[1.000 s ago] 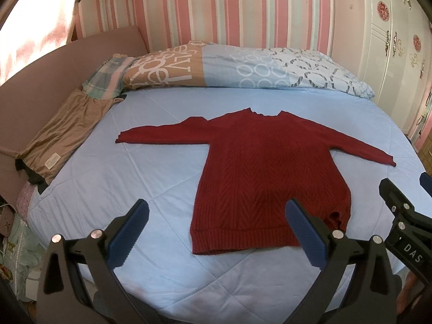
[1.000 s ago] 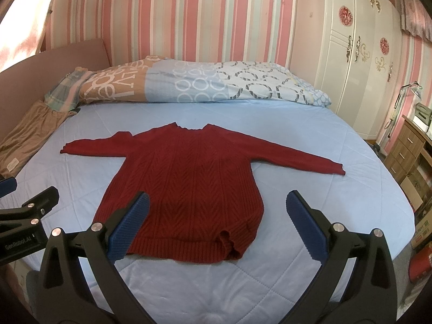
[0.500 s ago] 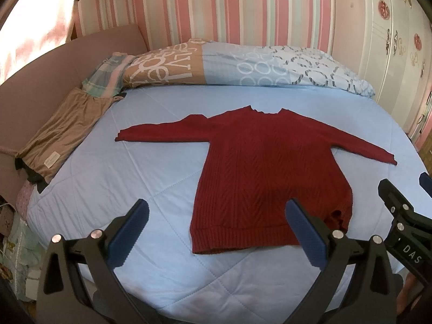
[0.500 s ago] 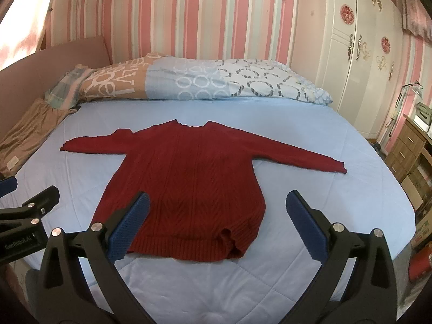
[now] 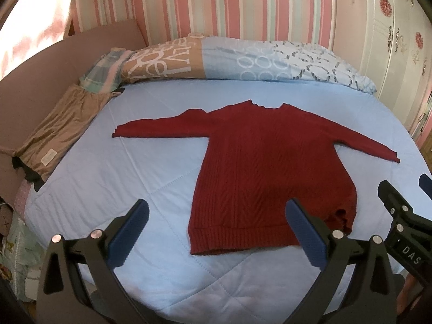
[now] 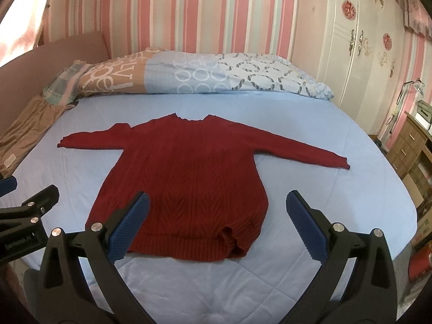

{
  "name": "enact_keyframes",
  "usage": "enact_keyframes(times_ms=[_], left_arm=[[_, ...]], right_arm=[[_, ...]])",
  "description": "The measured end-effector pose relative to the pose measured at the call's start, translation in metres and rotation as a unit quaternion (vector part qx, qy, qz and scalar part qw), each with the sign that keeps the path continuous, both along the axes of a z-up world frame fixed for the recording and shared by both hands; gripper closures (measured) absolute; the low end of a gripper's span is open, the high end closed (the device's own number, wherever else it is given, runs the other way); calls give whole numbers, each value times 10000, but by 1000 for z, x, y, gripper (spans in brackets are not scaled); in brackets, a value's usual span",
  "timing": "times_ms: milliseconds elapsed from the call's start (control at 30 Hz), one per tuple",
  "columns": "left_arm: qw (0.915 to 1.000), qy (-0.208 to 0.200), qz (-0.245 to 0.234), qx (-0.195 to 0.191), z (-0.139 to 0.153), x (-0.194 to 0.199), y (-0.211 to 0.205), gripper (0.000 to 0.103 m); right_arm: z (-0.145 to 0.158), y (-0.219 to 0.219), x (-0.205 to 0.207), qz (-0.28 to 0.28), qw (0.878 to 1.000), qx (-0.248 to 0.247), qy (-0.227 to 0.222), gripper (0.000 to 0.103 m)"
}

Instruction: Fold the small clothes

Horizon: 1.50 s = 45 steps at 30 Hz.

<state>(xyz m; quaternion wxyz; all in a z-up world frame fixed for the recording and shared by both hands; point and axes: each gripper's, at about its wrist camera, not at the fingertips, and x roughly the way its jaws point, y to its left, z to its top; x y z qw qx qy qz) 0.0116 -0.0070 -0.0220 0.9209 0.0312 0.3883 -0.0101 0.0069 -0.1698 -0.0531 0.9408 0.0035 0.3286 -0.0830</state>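
A dark red knit sweater lies flat on the light blue bed, neck toward the pillows, both sleeves spread out. Its hem is bunched at the near right corner. It also shows in the right wrist view. My left gripper is open and empty, above the near bed edge by the sweater's left hem corner. My right gripper is open and empty, above the hem's right part. Each gripper shows at the edge of the other's view: the right one, the left one.
A patterned pillow lies across the head of the bed. A folded brown garment and a plaid cloth lie at the bed's left edge against a pink headboard panel. A white wardrobe and a wooden dresser stand on the right.
Both grippers have tilted or drawn back a little, so the sweater sits slightly lower in both views. The sweater has not moved and the jaws stay open.
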Motion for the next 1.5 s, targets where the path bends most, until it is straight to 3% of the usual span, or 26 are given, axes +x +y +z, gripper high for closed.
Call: enact_keyframes(times_ms=[500, 700, 1067, 1367, 1500], left_arm=[[9994, 359, 23, 14, -34, 73, 10, 2], [9995, 242, 110, 167, -43, 116, 25, 2], [9985, 395, 385, 9, -72, 220, 79, 2], [9969, 326, 644, 298, -110, 301, 127, 2], [9959, 488, 696, 297, -135, 331, 152, 2]], right_arm=[[-27, -1, 67, 271, 9995, -23, 162, 3], [-33, 0, 113, 313, 9994, -26, 123, 3], [-59, -1, 202, 221, 9996, -60, 166, 3], [-90, 2, 277, 120, 9995, -201, 195, 3], [-106, 8, 304, 103, 9993, -288, 216, 3]])
